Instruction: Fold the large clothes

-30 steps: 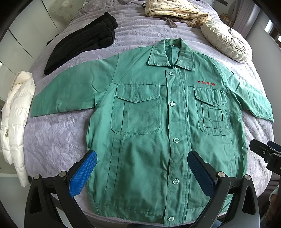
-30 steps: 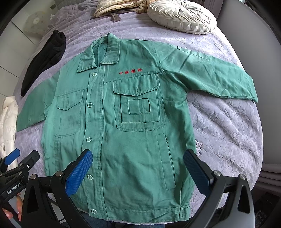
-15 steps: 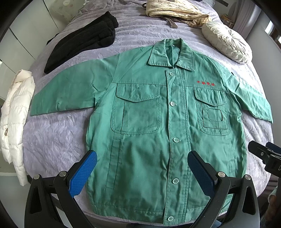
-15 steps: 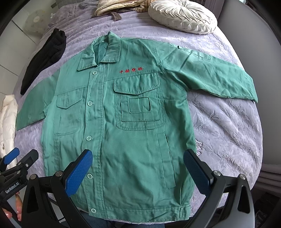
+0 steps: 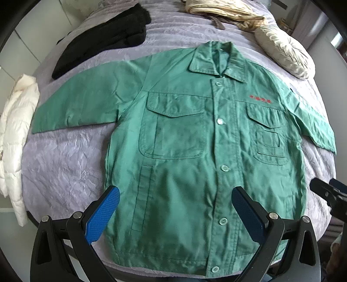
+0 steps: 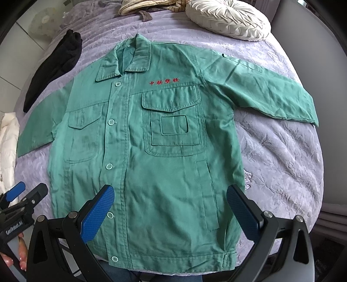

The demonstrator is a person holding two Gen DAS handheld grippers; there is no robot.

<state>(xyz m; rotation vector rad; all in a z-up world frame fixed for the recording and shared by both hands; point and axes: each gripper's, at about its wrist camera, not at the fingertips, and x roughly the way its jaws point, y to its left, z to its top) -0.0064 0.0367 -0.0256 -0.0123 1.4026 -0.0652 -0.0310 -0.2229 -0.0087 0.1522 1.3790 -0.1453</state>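
A green button-up work jacket [image 5: 186,151] lies flat, front up and buttoned, on a lilac bedspread [image 5: 60,164], with both sleeves spread out to the sides. It also shows in the right wrist view [image 6: 164,164], with red lettering on the chest. My left gripper [image 5: 175,208] is open and empty, hovering above the jacket's lower hem. My right gripper [image 6: 170,206] is open and empty too, above the hem a little further right. The right gripper shows at the right edge of the left wrist view [image 5: 327,193].
A black garment [image 5: 102,36] lies at the back left. A white puffer jacket [image 5: 13,138] hangs over the bed's left edge. A round cream cushion [image 6: 227,17] and a beige folded cloth [image 5: 223,10] sit at the head. The bed edge is just below the hem.
Both grippers have shifted slightly forward and left over the jacket. The jacket has not moved and both grippers stay open.
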